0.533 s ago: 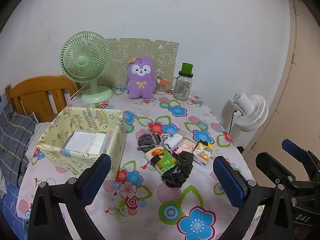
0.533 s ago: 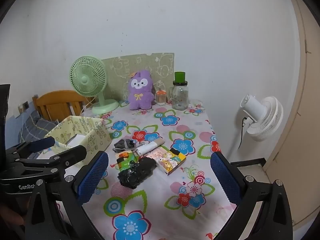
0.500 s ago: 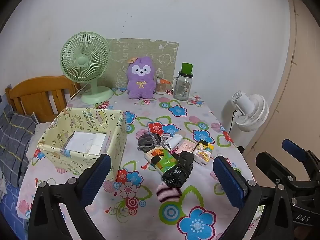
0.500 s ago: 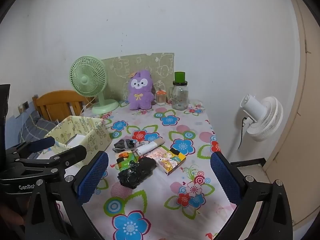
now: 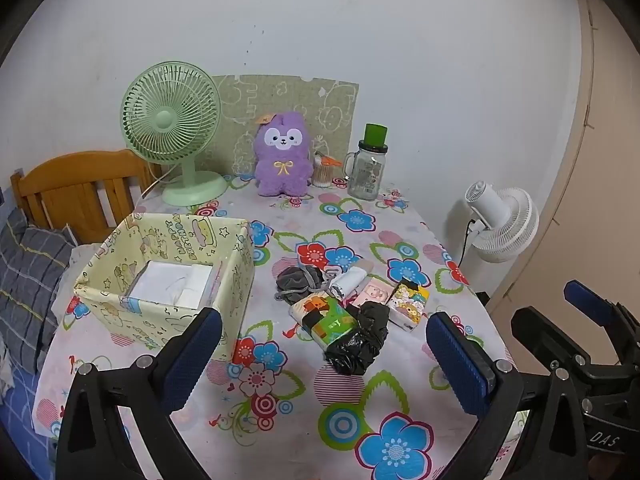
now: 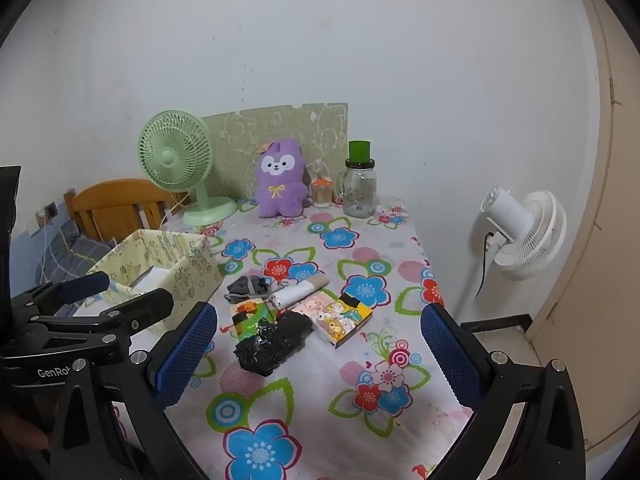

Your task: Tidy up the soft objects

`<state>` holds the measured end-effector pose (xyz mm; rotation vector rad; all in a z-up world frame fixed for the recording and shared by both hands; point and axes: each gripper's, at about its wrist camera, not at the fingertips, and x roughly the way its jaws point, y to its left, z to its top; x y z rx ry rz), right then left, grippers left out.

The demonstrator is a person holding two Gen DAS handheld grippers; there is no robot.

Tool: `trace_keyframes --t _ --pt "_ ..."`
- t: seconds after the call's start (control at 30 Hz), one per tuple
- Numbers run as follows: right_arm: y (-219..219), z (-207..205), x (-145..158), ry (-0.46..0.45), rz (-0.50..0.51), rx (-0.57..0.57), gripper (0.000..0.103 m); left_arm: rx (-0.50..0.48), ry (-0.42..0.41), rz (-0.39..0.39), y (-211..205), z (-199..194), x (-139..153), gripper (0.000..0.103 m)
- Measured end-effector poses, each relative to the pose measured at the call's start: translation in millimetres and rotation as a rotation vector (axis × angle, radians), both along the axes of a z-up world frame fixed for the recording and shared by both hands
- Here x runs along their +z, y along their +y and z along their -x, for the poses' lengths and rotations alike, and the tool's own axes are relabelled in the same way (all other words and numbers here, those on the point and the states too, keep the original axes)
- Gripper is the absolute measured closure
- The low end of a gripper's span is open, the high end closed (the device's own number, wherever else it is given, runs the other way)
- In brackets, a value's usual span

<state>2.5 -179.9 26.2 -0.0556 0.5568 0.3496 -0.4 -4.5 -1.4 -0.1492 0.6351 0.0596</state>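
A small heap of soft things lies mid-table: a crumpled black bag, a green-and-orange tissue pack, a cartoon-printed pack, a white cloth roll and a grey sock bundle. Left of them stands a pale yellow fabric box with white paper inside. My left gripper hangs open over the near table edge, short of the heap. My right gripper is open too, nothing between its blue pads.
At the back stand a green desk fan, a purple plush and a glass jar with a green lid. A white floor fan is off the table's right edge; a wooden headboard and bedding lie left.
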Motion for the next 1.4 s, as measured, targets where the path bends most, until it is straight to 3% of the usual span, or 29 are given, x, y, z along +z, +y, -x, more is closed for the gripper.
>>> trace_keyframes --t 0.53,1.4 --pt "1 1 3 -0.007 -0.002 -0.005 0.000 -0.003 0.006 0.004 3 -4 -2 0.000" --pt "4 8 14 -0.055 -0.002 0.004 0.000 0.011 -0.053 -0.014 6 8 14 0.000"
